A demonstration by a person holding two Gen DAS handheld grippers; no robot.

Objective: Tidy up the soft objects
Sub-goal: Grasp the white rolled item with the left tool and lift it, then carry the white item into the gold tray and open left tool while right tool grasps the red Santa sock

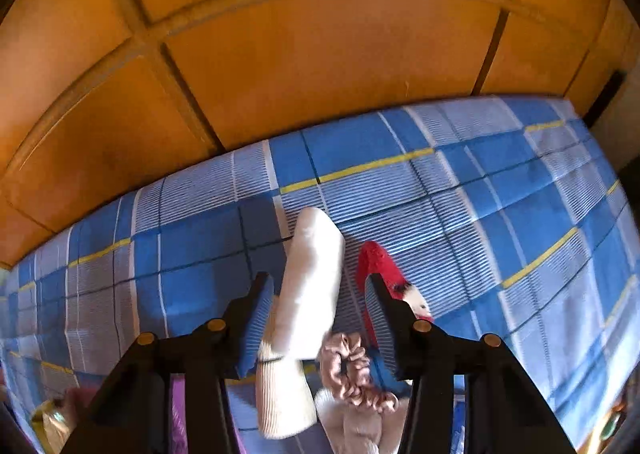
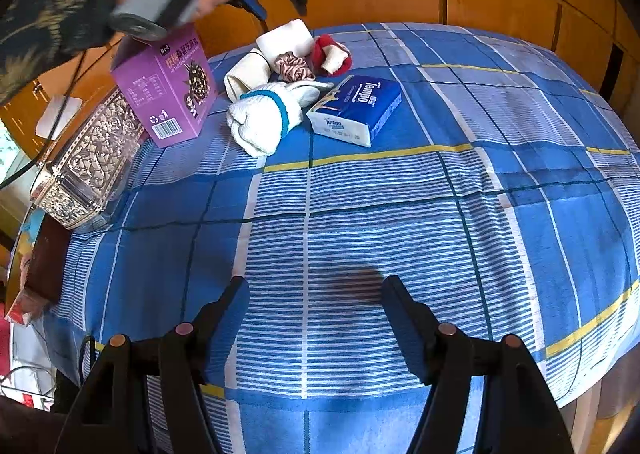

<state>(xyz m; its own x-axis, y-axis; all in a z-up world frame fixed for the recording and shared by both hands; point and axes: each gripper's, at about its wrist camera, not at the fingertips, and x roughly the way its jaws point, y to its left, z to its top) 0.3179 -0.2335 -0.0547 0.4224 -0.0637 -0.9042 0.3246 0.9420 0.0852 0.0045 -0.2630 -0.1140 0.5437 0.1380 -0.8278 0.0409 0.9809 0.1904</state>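
A pile of soft things lies at the far side of the blue checked sheet [image 2: 360,213]. It holds a rolled white sock [image 1: 316,274] [image 2: 286,39], a cream ribbed sock [image 1: 280,394] [image 2: 248,73], a pink scrunchie [image 1: 348,370] [image 2: 296,67] and a red and white sock [image 1: 378,266] [image 2: 332,53]. A white cloth with a blue band [image 2: 268,113] lies in front. My left gripper [image 1: 319,278] [image 2: 280,3] hangs over the pile, its jaws either side of the white sock with a gap on the right. My right gripper [image 2: 317,282] stands open over bare sheet.
A blue Tempo tissue pack [image 2: 356,109] lies right of the cloth. A purple carton [image 2: 168,89] and an ornate silver box [image 2: 88,161] stand along the left edge. Orange wooden panels [image 1: 320,53] rise behind the bed. A hand and patterned sleeve [image 2: 48,5] hold the left gripper.
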